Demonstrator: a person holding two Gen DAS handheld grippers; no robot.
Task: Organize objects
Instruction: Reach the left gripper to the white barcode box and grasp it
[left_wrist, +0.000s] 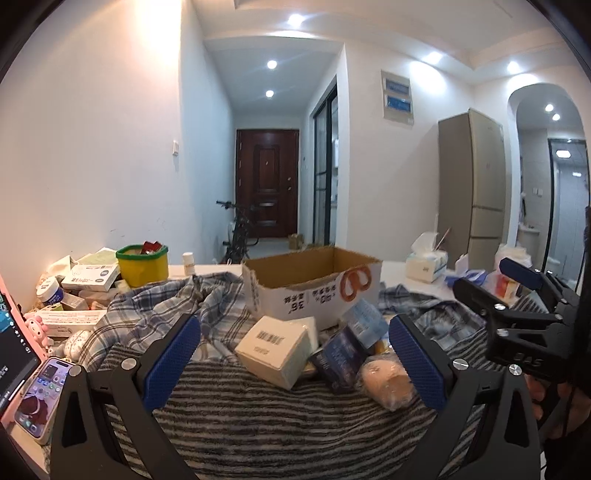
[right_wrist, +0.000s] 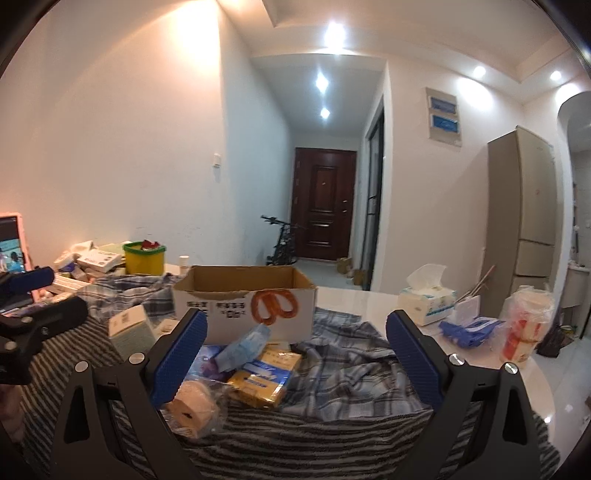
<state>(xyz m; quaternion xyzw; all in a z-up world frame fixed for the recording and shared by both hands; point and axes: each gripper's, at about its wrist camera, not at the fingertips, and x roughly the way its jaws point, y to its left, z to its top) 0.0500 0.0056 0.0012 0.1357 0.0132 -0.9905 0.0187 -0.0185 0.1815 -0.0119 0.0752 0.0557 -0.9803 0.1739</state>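
Inspector: Objects counted: one cardboard box (left_wrist: 312, 282), one white carton (left_wrist: 273, 352), one yellow packet (right_wrist: 264, 376) (all on striped cloth (left_wrist: 258, 406)).
Clerk: Grippers?
Inspector: Left gripper (left_wrist: 295, 363) and right gripper (right_wrist: 295, 360) near level, jaws wide, holding nothing.

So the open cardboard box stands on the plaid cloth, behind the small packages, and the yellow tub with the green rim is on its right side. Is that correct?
Not quite. The yellow tub with the green rim is on the left side of the cardboard box, not the right; both wrist views show this. The box does stand on the plaid cloth, behind the small packages.
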